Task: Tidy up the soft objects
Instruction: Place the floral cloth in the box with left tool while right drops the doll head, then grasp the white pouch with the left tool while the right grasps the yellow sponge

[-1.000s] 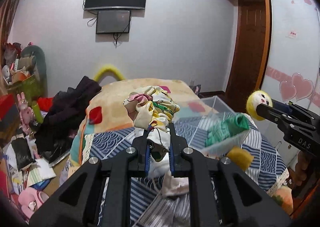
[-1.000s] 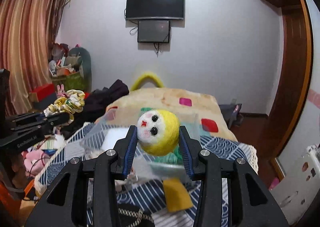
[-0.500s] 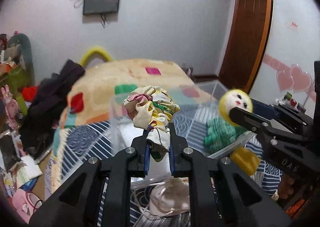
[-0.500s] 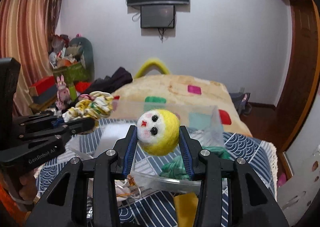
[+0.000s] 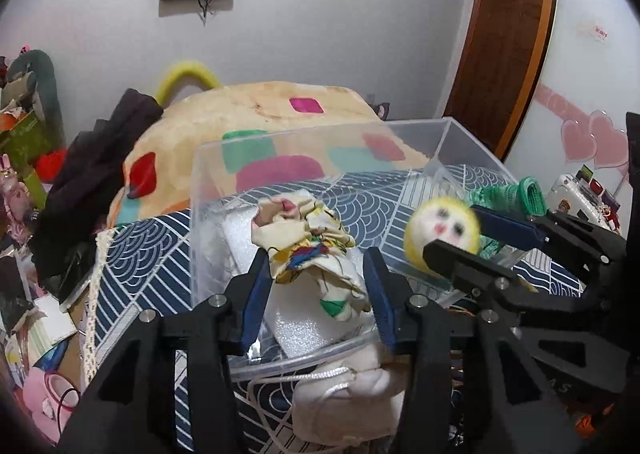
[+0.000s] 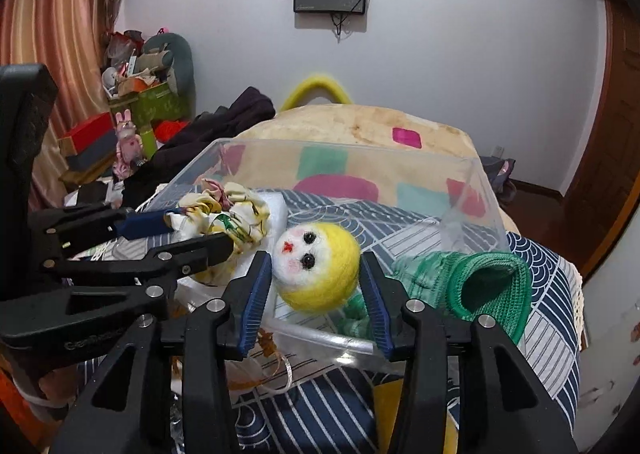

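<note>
Felt ball (image 6: pixel 320 270): yellow, with white face, black eyes, red nose; knitted pouch (image 6: pixel 490 284): green; bunched cloth (image 5: pixel 310 246): cream, printed in yellow, red, blue, green and pink. Box (image 6: pixel 348 155): clear plastic; bedcover (image 6: pixel 548 306): navy with white wave and stripe pattern; blanket (image 6: pixel 360 121): tan with pink, green and red patches. Both grippers (image 5: pixel 316 288) (image 6: pixel 314 290): black, blue pads.

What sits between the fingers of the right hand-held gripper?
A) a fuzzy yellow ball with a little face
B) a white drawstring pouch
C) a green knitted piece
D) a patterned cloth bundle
A: the right hand-held gripper brackets the yellow ball toy over the clear box.
</note>
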The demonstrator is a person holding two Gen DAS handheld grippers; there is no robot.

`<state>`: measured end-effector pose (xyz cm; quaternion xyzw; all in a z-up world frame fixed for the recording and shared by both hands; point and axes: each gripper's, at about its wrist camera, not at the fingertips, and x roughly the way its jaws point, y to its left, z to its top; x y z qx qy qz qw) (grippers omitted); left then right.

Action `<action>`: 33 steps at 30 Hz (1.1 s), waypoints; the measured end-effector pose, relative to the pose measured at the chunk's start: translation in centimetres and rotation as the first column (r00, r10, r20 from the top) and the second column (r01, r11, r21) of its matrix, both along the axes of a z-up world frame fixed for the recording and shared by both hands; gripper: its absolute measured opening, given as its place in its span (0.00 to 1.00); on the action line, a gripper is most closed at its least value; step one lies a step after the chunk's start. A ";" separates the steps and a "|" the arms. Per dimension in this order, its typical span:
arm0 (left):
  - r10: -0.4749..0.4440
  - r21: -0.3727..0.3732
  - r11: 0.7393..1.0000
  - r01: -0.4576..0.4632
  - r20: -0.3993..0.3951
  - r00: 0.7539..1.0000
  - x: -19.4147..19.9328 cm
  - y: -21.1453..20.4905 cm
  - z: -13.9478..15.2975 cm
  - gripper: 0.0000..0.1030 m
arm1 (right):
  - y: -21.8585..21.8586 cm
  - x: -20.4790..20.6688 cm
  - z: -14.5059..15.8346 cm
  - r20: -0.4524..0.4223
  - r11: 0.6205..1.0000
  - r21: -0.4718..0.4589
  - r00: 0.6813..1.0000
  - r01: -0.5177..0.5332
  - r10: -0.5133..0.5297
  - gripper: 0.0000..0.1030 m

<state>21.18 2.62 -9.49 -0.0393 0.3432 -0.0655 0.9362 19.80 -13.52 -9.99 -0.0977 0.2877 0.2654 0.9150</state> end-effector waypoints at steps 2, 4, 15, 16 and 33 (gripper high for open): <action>0.006 0.003 1.000 -0.006 0.012 1.000 -0.4 0.2 0.3 0.45 | -0.2 0.0 0.3 0.000 1.000 0.001 1.000 0.001 -0.001 0.53; 0.012 -0.002 1.000 -0.012 0.023 1.000 -0.8 0.4 0.8 0.49 | -0.4 -0.1 0.6 0.007 1.000 0.013 1.000 0.008 -0.009 0.62; 0.068 0.015 0.997 -0.071 0.166 0.984 -5.2 1.0 4.8 0.95 | -2.5 -2.7 4.3 0.107 0.994 0.107 0.994 0.018 -0.030 0.77; 0.071 0.012 0.997 -0.075 0.179 0.981 -5.6 1.1 5.1 0.96 | -2.7 -2.9 4.6 0.115 0.993 0.115 0.993 0.020 -0.033 0.78; 0.043 0.043 0.998 -0.048 0.097 0.994 -9.4 -0.2 1.6 1.00 | -6.2 -5.3 3.5 0.118 0.989 0.116 0.987 0.092 -0.106 0.84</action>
